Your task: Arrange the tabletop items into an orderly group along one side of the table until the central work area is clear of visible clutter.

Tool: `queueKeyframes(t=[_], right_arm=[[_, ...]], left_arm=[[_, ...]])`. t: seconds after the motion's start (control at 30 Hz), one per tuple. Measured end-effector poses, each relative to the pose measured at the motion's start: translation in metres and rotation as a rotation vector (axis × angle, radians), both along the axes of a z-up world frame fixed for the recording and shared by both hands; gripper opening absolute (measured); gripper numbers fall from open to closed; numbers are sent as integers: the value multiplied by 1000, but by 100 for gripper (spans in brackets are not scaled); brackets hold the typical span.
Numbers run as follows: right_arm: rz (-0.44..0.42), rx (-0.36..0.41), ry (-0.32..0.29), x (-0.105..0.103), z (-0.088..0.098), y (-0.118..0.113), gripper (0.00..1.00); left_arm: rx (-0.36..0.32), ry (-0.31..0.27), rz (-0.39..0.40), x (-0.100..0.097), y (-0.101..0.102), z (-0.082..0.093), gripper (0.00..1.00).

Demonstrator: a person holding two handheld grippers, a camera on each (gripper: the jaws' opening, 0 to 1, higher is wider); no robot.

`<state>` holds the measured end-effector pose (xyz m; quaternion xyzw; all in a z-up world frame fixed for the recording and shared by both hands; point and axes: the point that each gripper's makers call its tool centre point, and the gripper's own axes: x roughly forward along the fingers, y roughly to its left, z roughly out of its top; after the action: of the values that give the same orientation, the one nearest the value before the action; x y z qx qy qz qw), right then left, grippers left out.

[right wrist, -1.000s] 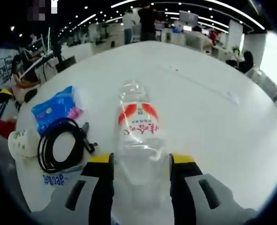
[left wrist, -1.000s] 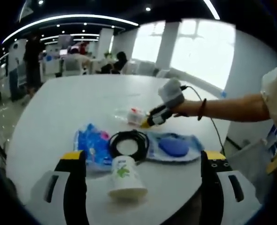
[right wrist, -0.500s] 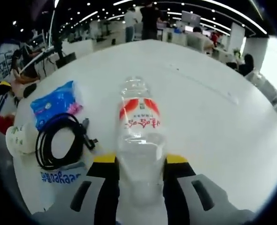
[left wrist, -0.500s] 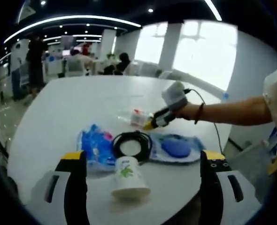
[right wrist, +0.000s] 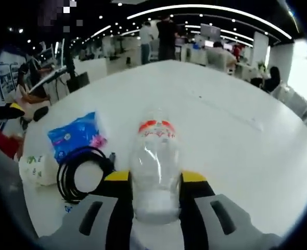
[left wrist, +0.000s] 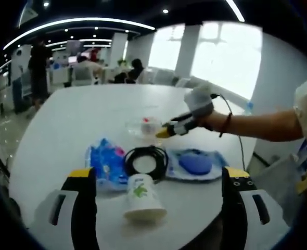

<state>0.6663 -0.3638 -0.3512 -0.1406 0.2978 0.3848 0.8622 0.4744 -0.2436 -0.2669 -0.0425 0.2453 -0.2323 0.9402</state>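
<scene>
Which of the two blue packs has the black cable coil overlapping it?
The flat pouch with the dark blue oval, on the coil's far side from the crinkled blue-and-pink pack, which lies just beside the coil.

- The left gripper [left wrist: 156, 179] is held low, with its two yellow-tipped black jaws spread wide apart and nothing gripped between them.
- The right gripper [right wrist: 156, 179] is seen with its jaws drawn in against the sides of a clear plastic bottle [right wrist: 154, 174], which is clamped between them.
- In the left gripper view, the right gripper [left wrist: 170, 130] is reached in from the right, carried by a bare forearm [left wrist: 257, 124] with a dark band at the wrist.
- A pale short sleeve [left wrist: 305, 101] is seen at the upper arm.
</scene>
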Motion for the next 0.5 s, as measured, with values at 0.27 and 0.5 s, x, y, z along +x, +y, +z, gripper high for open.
queueKeyframes(t=[0.27,0.5], right_arm=[[35,43,-71,-2,26,13,31],[32,116,-112,1,51,20,30]], left_arm=[[3,0,-1,0,1,-1,97],[4,-4,-7,-1,0,0,97]])
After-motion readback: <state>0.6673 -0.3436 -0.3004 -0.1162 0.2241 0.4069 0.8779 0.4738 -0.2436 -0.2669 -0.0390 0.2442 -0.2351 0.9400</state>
